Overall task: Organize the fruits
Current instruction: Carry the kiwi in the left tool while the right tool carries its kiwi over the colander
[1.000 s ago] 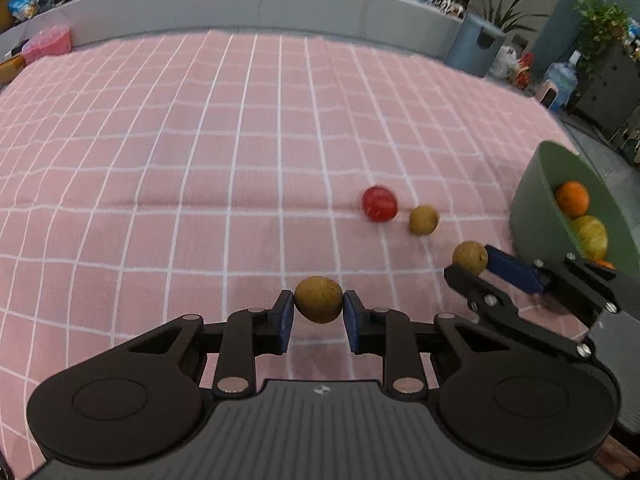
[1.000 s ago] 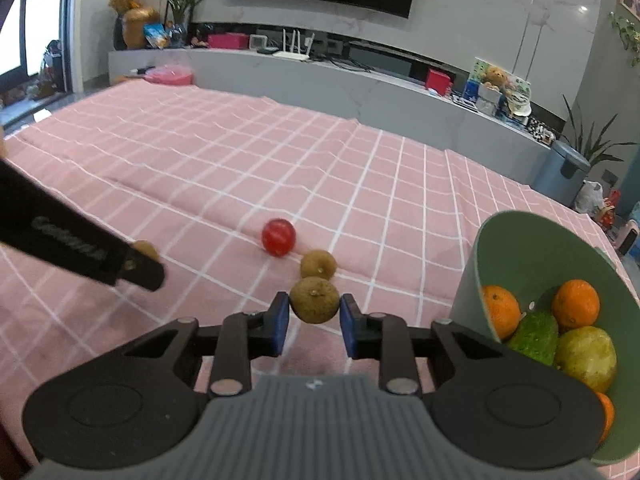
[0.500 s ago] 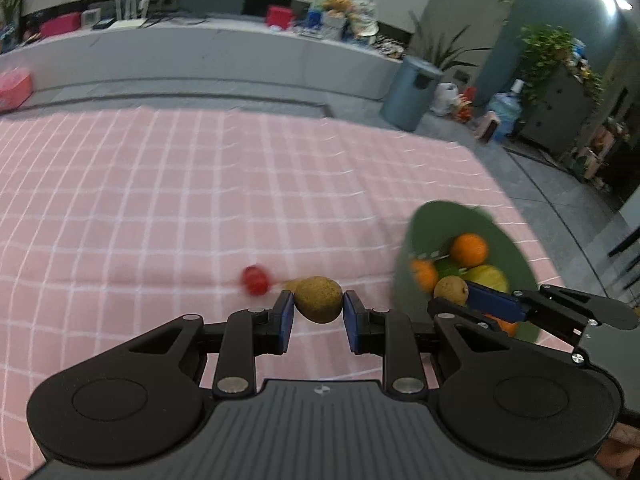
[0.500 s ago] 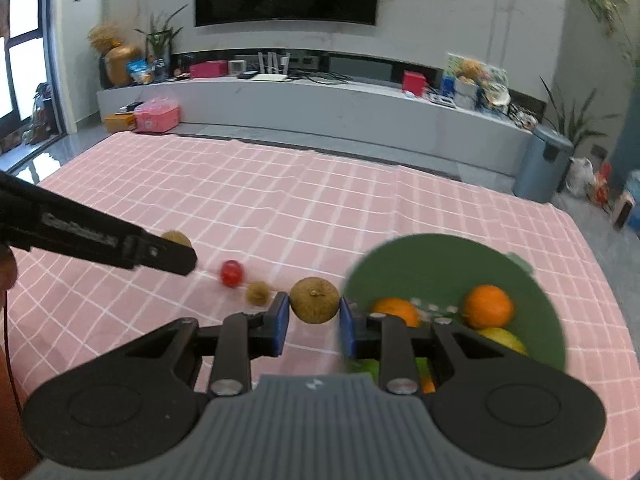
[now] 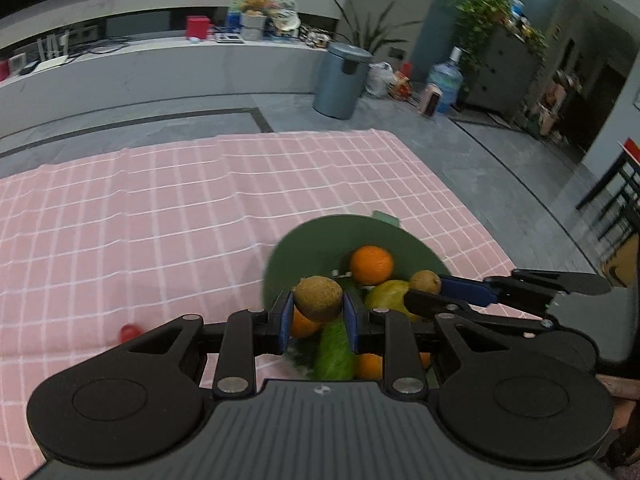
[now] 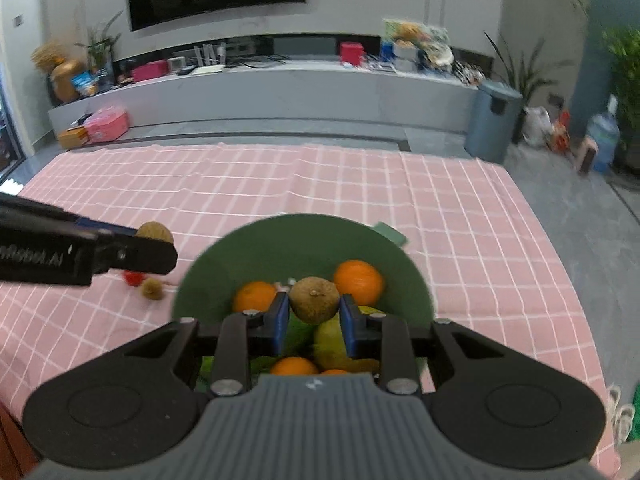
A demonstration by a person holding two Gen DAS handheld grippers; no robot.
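Left wrist view: left gripper clenches a brown fruit, long axis tilted, above the green bowl; right gripper grips another brown fruit, stem end toward the camera. Released together, the fruits could collide and bounce out.

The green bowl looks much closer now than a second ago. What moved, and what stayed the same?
Both grippers carried their fruits off the pink cloth to above the green bowl. The left gripper still pinches its brown fruit, and the right gripper still pinches the other brown fruit. Nothing was let go. The red fruit and the small brown fruit stayed on the cloth.
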